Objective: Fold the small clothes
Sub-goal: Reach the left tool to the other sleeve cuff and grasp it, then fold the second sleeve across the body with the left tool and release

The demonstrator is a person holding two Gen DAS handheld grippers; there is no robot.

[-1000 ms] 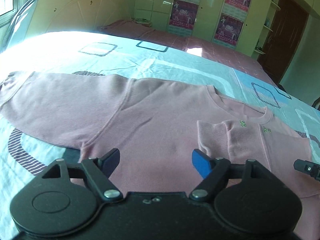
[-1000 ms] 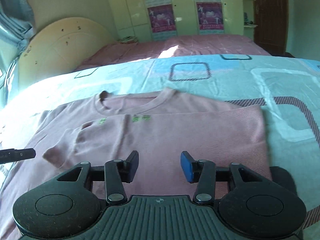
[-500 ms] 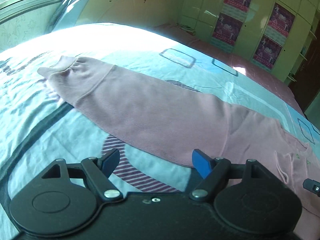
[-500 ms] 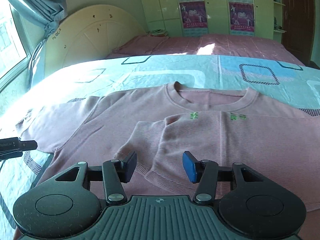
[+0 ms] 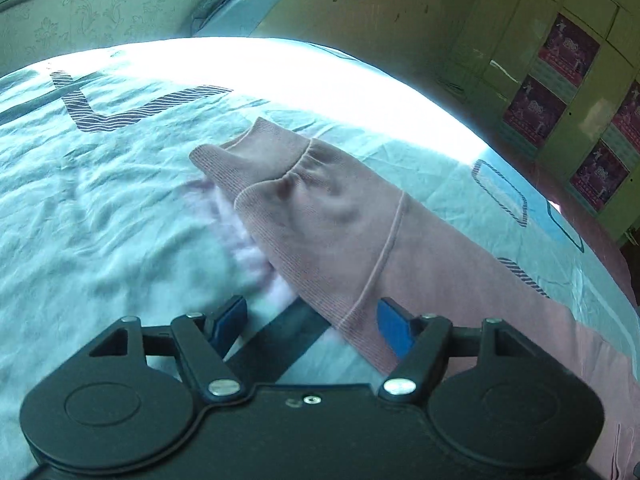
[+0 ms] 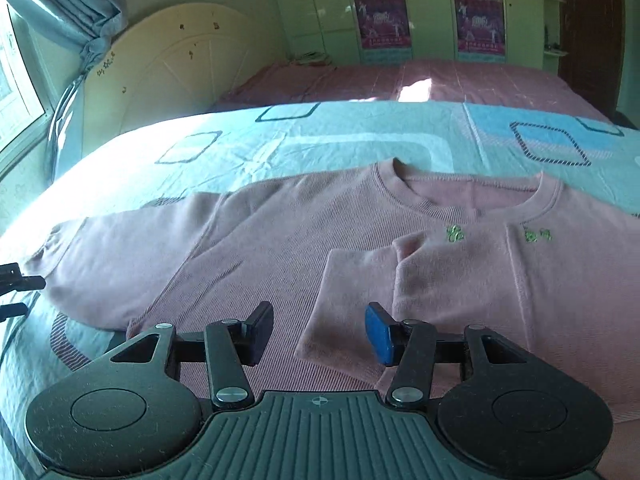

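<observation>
On a light-blue patterned bedspread (image 6: 340, 140), a pink sweater (image 6: 280, 248) lies flat, one sleeve already folded across its chest. Its outstretched sleeve (image 5: 340, 216) runs between the parted fingers of the empty left gripper (image 5: 312, 322). Over the folded cuff, the right gripper (image 6: 318, 332) hovers, open and holding nothing.

Sunlight is pouring across a bed (image 6: 360, 136) dressed in a pale blue sheet printed with dark outlined squares, washing its far edge nearly white. A cream arched headboard (image 6: 172, 76) is leaning against the wall near a grey curtain (image 6: 76, 4) that is hanging beside a window (image 6: 16, 92). Green wardrobe doors (image 6: 428, 8) are carrying purple posters (image 6: 382, 20). What is probably a pink bedspread (image 6: 400, 84) is lying beyond.
</observation>
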